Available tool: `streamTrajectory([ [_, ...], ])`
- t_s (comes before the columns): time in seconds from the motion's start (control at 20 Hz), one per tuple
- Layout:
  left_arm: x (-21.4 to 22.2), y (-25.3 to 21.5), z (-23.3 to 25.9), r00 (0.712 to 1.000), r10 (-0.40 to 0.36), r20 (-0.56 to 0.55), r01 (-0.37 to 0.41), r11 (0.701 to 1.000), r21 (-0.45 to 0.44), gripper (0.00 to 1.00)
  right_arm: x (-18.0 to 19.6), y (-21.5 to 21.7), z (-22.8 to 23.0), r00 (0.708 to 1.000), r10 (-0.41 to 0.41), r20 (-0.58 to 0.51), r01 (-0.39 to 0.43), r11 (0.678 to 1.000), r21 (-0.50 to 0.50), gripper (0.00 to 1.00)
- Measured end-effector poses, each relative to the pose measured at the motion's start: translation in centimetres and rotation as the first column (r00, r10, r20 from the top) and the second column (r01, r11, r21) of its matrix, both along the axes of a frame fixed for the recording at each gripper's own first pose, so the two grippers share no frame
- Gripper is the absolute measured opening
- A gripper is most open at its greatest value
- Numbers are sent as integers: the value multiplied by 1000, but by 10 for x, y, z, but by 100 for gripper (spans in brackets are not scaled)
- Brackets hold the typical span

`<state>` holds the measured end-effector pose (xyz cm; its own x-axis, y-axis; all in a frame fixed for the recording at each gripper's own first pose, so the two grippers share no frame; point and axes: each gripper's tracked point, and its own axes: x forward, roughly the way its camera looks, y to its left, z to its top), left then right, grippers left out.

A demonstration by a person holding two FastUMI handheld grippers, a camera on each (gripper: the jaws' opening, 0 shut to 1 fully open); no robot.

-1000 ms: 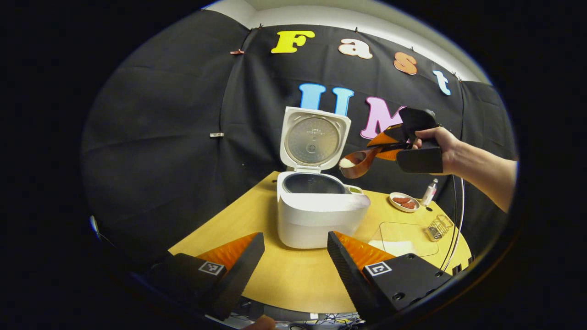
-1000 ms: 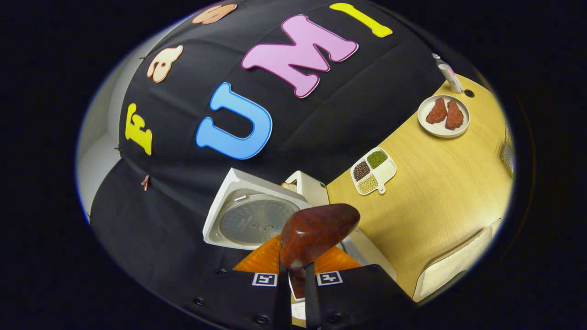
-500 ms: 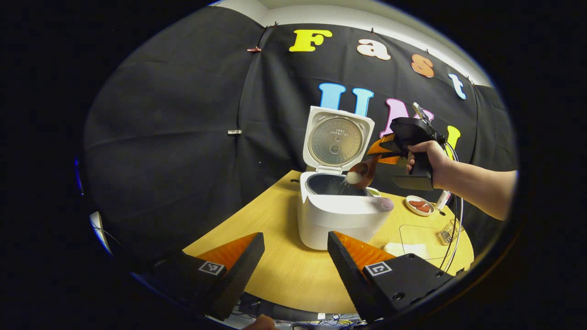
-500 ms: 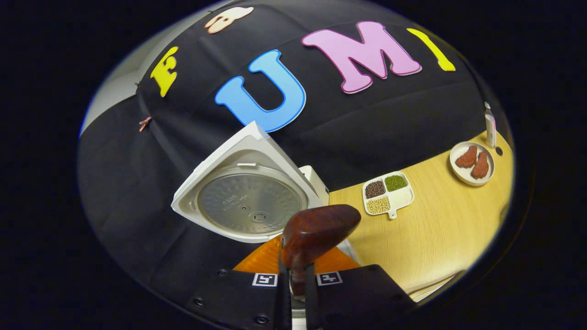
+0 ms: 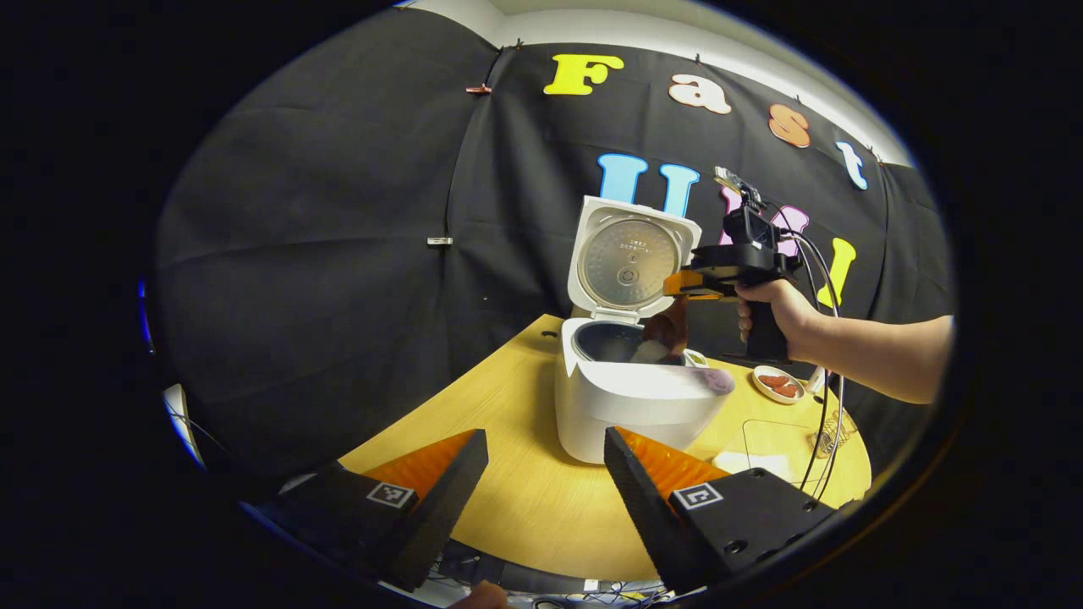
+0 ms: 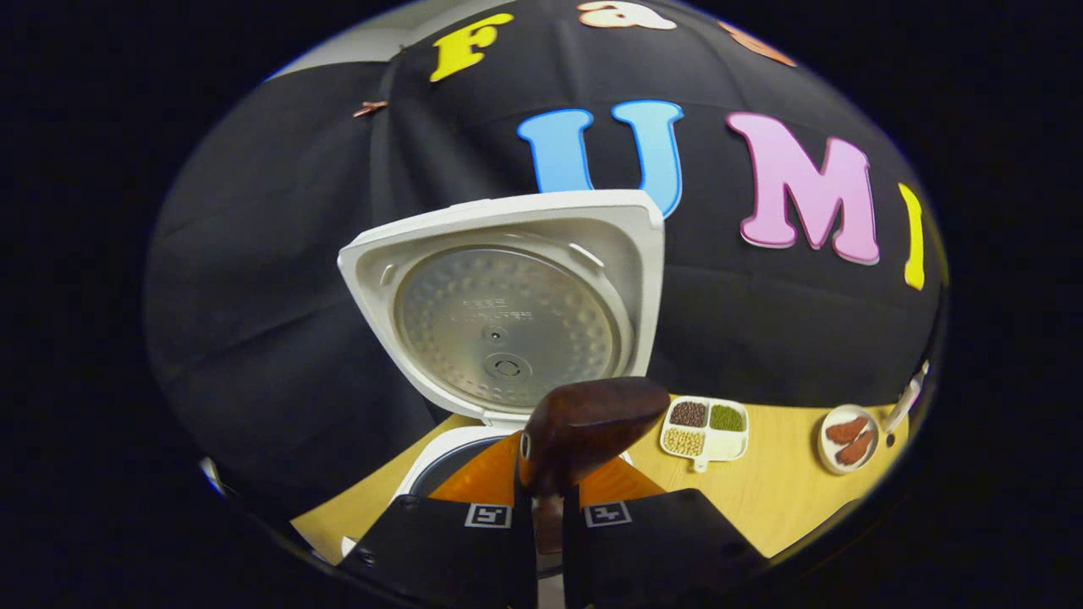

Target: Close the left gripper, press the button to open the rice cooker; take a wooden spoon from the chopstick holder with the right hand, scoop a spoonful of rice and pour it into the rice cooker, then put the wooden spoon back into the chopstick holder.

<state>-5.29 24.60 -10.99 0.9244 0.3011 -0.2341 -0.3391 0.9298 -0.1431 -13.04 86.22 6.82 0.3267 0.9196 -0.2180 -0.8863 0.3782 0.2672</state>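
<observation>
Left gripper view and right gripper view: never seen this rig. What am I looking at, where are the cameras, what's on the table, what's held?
There is no robot arm. A person holds a two-finger gripper in each hand, and a fisheye camera rides on each, looking forward along its fingers.

In the left gripper view, the left gripper sits at the bottom, jaws apart and holding nothing. Beyond it stands a white rice cooker on a wooden table, lid up. The person's hand holds the right gripper above the pot.

In the right gripper view, the right gripper's fingers are closed on the handle of a wooden spoon, whose bowl hangs over the open cooker. Behind it lie a divided dish of beans and grains and a small plate with two reddish pieces.

In the left gripper view, the spoon's bowl is tipped down into the pot.
</observation>
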Motion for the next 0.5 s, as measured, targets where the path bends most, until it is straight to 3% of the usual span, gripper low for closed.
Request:
streamTrajectory([
  [0.25,5,2,12,999,21,44,-20,1000,-23,95,-17,16,3,964,74,257,-65,997,-43,16],
  [0.5,4,5,10,999,21,40,-21,1000,-12,96,-30,24,-1,922,120,369,-93,992,-88,16],
])
